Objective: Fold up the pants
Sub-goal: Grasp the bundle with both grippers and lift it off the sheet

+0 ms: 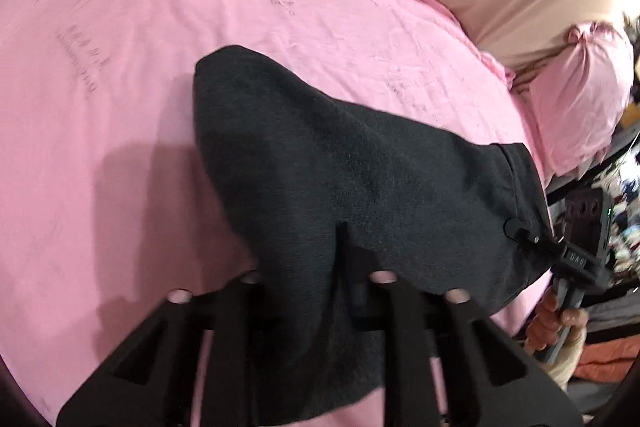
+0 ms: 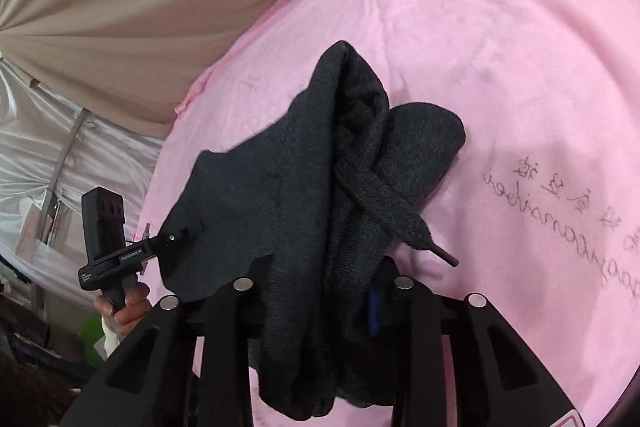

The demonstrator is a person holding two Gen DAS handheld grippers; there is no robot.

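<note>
**Both grippers gripping dark pants above a pink bedsheet**

The dark grey pants (image 1: 340,167) are hanging lifted between the two grippers, sagging over the pink sheet (image 1: 140,47) that is covering the bed. In the left wrist view, the left gripper (image 1: 320,267) is pinching the cloth, with fabric bunching between its black fingers (image 1: 344,239) and spilling down past the gripper's frame toward the camera. At the right edge of that view, the right gripper (image 1: 520,231) is clamping another edge of the pants, and the person's right hand (image 1: 556,319) is wrapping around its handle.

In the right wrist view, the right gripper (image 2: 320,287) is holding a thick gathered bundle of the pants (image 2: 320,167), which is draping straight down between its fingers; the fingertips themselves are buried in cloth, so the jaws seem closed on the fabric rather than plainly showing it. A flat drawstring (image 2: 400,223) is trailing out across the bundle, its tip pointing over the sheet. The left gripper (image 2: 188,231) is biting a thin flap of the pants at the left, held by the left hand (image 2: 128,307). A beige curtain (image 2: 140,7) is hanging beyond the bed.
</note>
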